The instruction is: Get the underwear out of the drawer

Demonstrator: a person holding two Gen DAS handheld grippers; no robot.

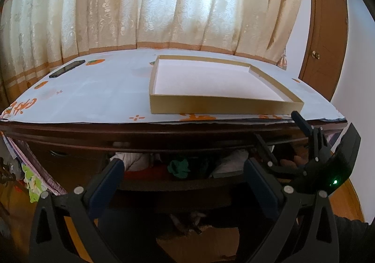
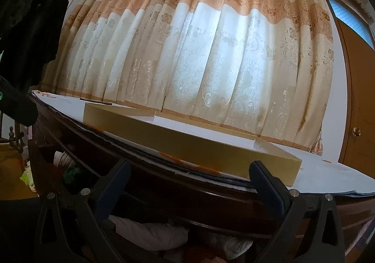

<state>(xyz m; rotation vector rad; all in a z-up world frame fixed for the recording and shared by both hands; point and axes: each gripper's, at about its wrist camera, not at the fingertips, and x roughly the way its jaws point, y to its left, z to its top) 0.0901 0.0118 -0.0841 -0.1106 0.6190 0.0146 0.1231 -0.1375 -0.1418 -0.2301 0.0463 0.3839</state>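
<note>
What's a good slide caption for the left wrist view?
Open left gripper faces the open dark wooden drawer of folded clothes, below a shallow gold cardboard box.

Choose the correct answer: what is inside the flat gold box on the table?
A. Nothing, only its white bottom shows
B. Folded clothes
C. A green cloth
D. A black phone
A. In the left wrist view the box shows only a bare white bottom; the phone lies apart on the table, and the green cloth is down in the drawer.

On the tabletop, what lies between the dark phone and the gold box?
Left wrist view: only bare printed tablecloth between the phone and the gold box; a small orange print sits near the phone.
</note>
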